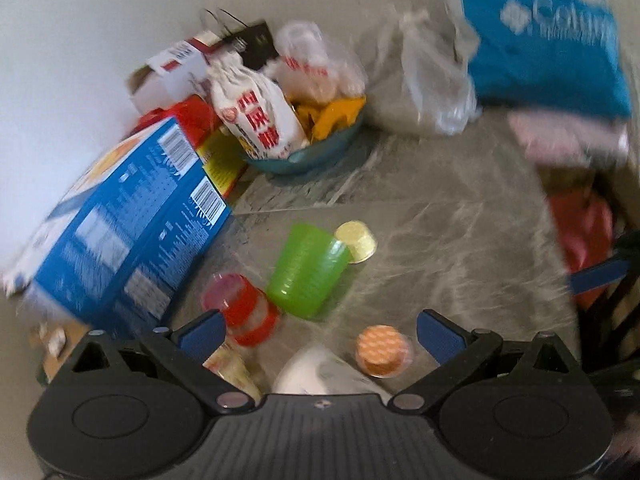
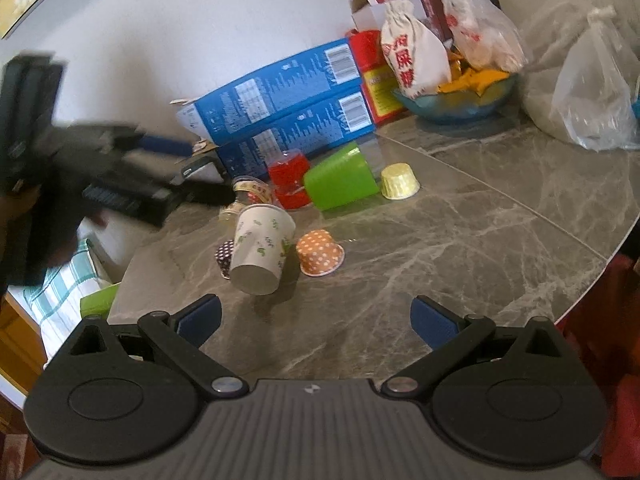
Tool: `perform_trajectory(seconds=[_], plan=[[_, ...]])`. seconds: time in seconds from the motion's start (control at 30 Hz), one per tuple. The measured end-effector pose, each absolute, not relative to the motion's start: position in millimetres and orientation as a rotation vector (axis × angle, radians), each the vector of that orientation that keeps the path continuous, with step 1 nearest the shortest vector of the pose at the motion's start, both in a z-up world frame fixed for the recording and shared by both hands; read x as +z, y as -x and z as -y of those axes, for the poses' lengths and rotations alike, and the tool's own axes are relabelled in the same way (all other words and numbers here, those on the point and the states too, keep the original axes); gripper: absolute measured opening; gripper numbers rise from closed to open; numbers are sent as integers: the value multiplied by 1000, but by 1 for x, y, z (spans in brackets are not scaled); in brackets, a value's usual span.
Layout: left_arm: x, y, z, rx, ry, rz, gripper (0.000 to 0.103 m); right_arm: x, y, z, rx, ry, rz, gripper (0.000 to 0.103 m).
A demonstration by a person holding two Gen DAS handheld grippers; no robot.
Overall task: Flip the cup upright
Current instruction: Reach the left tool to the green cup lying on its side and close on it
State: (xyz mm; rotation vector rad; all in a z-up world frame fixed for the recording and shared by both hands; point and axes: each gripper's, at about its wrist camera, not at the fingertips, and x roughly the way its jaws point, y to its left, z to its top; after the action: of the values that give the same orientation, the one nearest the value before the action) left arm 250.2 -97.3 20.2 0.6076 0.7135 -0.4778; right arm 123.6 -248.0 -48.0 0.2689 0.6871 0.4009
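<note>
Both grippers' jaws gape empty; patterned paper cup (image 2: 260, 254) lies tipped over.

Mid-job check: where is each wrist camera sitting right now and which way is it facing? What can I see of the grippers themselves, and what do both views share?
Left wrist: above the marble table, angled down on the tipped green cup; own left gripper open at the frame bottom.
Right wrist: low at the table's near edge, facing the wall; own right gripper open, the left gripper blurred at far left.
Shared: green cup, orange dotted liner, yellow liner, blue boxes.
</note>
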Motion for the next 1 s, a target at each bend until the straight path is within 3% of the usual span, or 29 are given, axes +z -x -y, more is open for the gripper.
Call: perform_trajectory(seconds=[0.13, 0.43, 0.83, 1.0], plan=[[9, -292, 117, -587, -680, -793, 102, -54, -130, 264, 385, -283, -692, 102], [-40, -359, 154, -706, -816, -914, 89, -70, -144, 304, 333, -374, -720, 102], [-62, -394, 147, -648, -848, -967, 88, -80, -155, 314, 336, -385, -736, 102], [-74, -398, 150, -616, -897, -943, 76, -82, -155, 318, 328, -404, -738, 102]])
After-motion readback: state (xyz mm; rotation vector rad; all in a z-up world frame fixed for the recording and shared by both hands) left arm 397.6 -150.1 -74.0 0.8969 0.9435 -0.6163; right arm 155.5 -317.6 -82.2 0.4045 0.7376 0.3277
